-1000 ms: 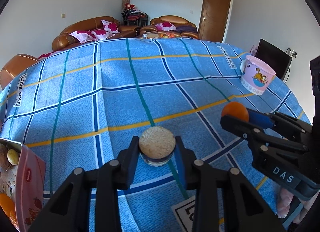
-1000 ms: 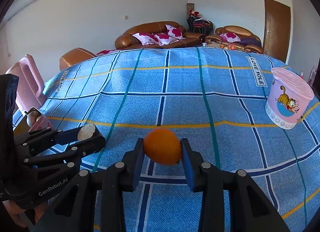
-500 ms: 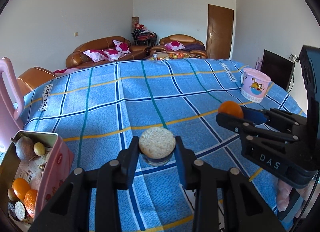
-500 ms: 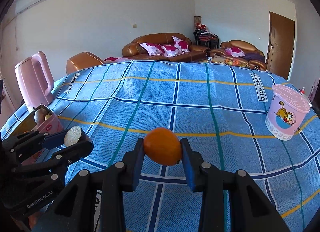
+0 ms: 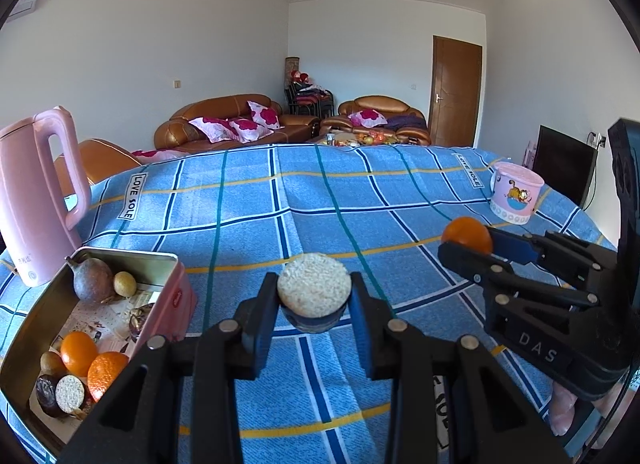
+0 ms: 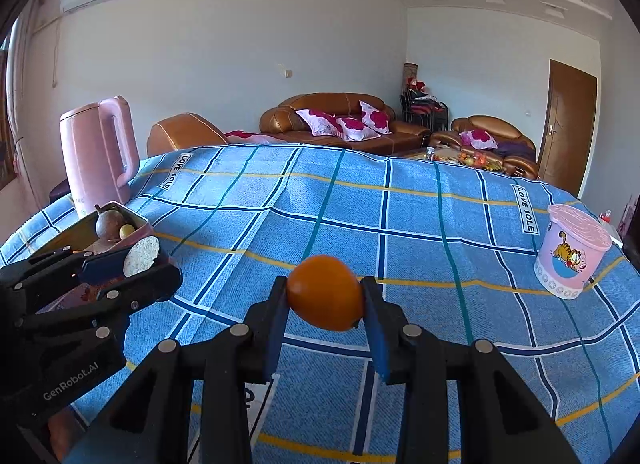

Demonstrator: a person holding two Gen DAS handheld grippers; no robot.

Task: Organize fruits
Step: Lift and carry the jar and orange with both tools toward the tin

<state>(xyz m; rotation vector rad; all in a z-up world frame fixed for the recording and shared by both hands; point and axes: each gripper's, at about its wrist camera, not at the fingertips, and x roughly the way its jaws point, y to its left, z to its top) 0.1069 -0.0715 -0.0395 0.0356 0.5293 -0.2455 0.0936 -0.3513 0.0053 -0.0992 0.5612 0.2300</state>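
Note:
My left gripper (image 5: pixel 314 298) is shut on a halved dark fruit with a pale cut face (image 5: pixel 314 291), held above the blue checked tablecloth. It also shows in the right wrist view (image 6: pixel 140 251). My right gripper (image 6: pixel 325 296) is shut on an orange (image 6: pixel 325 292), also held above the cloth; the orange shows in the left wrist view (image 5: pixel 467 235) to the right. A pink tin box (image 5: pixel 170 306) at the lower left holds several fruits: oranges (image 5: pixel 78 352), a brown round fruit (image 5: pixel 93 279) and another halved fruit (image 5: pixel 69 394). The box lies left of both grippers.
A pink kettle (image 5: pixel 34 191) stands behind the box at the left edge. A pink cartoon cup (image 6: pixel 572 250) stands at the far right of the table. Sofas and a door lie beyond the table.
Both grippers have risen and tilted up with their fruits still held. The tin box and kettle have come into view at the left.

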